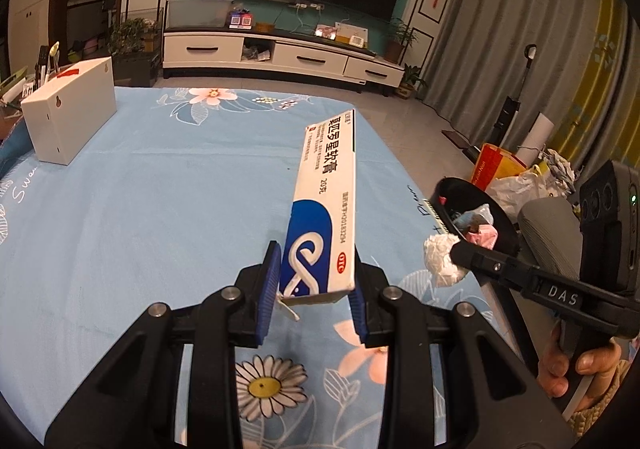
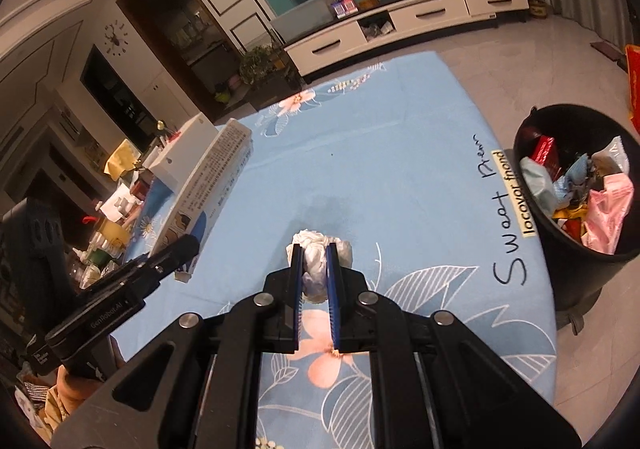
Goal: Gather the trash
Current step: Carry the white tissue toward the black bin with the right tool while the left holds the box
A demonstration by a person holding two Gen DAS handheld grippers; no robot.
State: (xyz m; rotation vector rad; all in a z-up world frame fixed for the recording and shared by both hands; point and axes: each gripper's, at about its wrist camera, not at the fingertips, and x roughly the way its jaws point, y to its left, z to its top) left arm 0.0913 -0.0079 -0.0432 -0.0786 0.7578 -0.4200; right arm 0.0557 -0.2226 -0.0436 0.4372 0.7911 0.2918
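My left gripper (image 1: 316, 253) is shut on a long white and blue ointment box (image 1: 326, 201), held up above the blue flowered tablecloth (image 1: 160, 189). The same box (image 2: 208, 185) appears at the left of the right wrist view. My right gripper (image 2: 314, 249) is shut on a crumpled white tissue (image 2: 316, 265), also lifted over the cloth; in the left wrist view the tissue (image 1: 440, 259) shows at the tip of that gripper. A black trash bin (image 2: 576, 249) with several wrappers inside stands off the table's right edge, and its rim (image 1: 452, 189) shows beyond the tissue.
A white carton (image 1: 68, 117) stands on the table's far left. A cluttered side area (image 2: 108, 217) lies left of the table. Bags and a yellow-red package (image 1: 496, 165) sit on the floor beyond the bin. A TV cabinet (image 1: 280, 53) runs along the far wall.
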